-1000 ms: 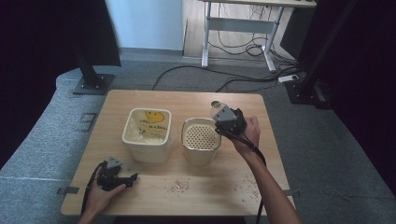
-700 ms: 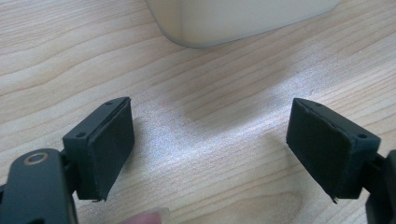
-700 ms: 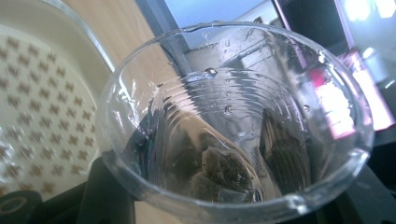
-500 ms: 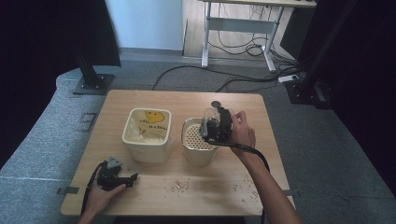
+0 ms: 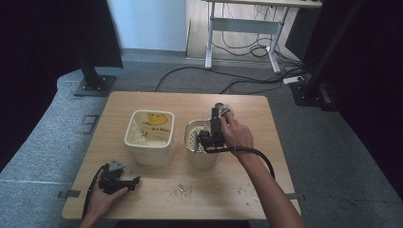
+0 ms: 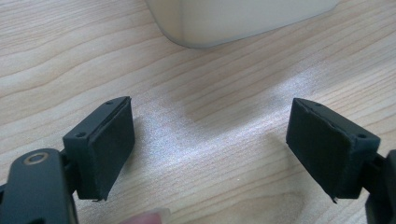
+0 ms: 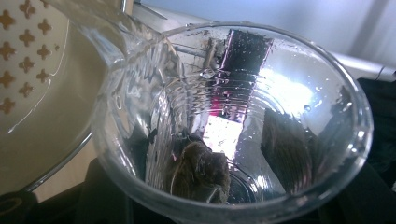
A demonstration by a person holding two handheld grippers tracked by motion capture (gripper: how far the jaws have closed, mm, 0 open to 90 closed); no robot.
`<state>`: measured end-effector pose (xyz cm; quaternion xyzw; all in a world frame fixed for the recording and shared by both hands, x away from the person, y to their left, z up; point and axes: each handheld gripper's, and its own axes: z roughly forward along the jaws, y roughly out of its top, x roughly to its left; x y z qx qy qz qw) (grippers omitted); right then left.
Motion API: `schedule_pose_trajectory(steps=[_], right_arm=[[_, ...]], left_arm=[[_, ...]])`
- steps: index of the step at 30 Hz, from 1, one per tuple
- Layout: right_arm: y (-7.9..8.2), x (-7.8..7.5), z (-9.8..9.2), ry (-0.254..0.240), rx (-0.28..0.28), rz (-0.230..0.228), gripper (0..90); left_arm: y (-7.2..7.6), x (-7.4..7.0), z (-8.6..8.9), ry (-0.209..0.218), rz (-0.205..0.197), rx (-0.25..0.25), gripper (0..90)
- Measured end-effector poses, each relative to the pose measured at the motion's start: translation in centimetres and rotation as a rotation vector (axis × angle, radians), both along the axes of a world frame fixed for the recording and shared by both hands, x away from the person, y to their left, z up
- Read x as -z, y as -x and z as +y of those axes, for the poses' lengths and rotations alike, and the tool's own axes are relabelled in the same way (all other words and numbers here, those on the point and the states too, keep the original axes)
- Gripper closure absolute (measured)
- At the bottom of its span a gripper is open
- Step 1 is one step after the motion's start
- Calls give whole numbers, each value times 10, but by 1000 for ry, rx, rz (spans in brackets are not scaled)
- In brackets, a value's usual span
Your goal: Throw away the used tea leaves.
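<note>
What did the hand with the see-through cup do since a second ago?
The right gripper, shut on the clear plastic cup, moved in from the table's right side and down over the round strainer pot, tipping the cup toward it. The left gripper, the square tub and the crumbs stayed put.

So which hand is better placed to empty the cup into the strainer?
Right. Its tool holds the clear cup tilted beside the strainer; the left tool rests open near the table's front edge.
</note>
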<state>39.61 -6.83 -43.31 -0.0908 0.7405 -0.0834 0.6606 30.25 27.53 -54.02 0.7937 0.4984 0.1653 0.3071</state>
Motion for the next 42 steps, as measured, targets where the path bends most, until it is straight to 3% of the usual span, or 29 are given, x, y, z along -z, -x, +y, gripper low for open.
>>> schedule_pose_trajectory(steps=[4, 10, 13, 16, 18, 20, 23, 29, 31, 34, 37, 38, 42], right_arm=[[1, -1, 4, 47, -9, -30, 413], [0, 7, 6, 217, -27, -128, 417], [1, 16, 7, 331, -47, -187, 416], [2, 21, 10, 398, -66, -221, 418], [3, 22, 11, 415, -83, -223, 418], [3, 20, 12, 402, -76, -226, 418], [5, 19, 15, 466, -100, -263, 424], [4, 9, 12, 403, -73, -250, 424], [6, 8, 12, 351, -70, -227, 424], [6, 7, 10, 309, -66, -206, 425], [6, 3, 9, 221, -58, -153, 425], [6, 2, 9, 188, -52, -132, 425], [4, -12, 4, -130, -27, 17, 427]], left_arm=[[0, 0, 0, -1, 0, 0, 155], [0, 0, 1, 2, 1, -3, 156], [0, 0, 1, 0, -1, -2, 156], [0, 0, 1, -1, 0, -1, 156], [0, 0, 1, -1, 1, -1, 156], [0, 0, 1, -1, 1, -1, 156], [0, 0, 0, -4, 1, -1, 155], [0, 0, 1, -2, 1, 1, 156], [0, 0, 1, -3, 0, 0, 155], [0, 0, 0, -8, -1, 2, 154], [0, 0, 0, -5, -1, 0, 154], [0, 0, 0, -7, -1, 2, 153], [0, 0, 0, -5, -2, 1, 153]])
